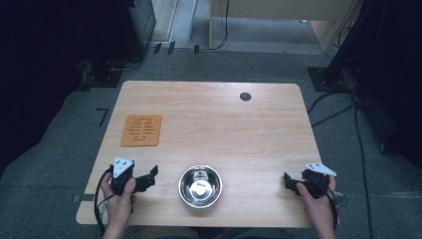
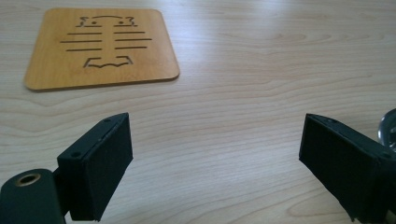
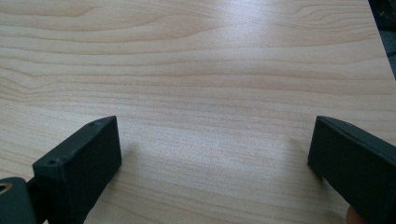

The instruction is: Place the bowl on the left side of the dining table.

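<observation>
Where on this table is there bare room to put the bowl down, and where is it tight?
Bare wood runs from the wooden mat across to the table's right edge, and between the bowl and the right claw. It is tighter along the near edge, where the open left claw sits close beside the bowl.

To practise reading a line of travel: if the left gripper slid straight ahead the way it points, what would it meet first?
The left gripper looks over bare table; the wooden mat lies left of that line and the bowl right. The way looks free, though depth is uncertain.
</observation>
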Available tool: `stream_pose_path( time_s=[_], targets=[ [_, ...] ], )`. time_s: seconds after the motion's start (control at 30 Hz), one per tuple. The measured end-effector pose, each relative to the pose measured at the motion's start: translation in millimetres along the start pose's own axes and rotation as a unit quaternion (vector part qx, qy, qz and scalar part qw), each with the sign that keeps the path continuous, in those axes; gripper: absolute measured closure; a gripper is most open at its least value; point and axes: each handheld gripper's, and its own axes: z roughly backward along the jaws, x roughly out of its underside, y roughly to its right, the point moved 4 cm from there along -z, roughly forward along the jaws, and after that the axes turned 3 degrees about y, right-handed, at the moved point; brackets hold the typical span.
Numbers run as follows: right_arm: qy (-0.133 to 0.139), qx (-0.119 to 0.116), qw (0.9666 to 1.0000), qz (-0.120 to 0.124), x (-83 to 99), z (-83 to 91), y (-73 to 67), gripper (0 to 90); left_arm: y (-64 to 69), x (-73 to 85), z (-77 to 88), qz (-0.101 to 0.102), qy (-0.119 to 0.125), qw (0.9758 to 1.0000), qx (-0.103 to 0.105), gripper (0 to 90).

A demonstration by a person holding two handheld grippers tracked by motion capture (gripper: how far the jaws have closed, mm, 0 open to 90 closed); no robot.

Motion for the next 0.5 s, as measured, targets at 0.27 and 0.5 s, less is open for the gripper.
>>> stream_pose_path(
  time_s=[0.27, 0.5],
  targets=[
    [0.0, 0.0, 1.0, 0.0, 0.0, 0.0, 0.0, 2.0, 9.4, -2.0, -3.6, -0.003, 0.0, 0.9999, 0.01, 9.6],
    [0.0, 0.0, 1.0, 0.0, 0.0, 0.0, 0.1, 2.0, 20.3, -0.7, -6.3, -0.008, -0.004, 0.9997, 0.023, 9.6]
  ],
)
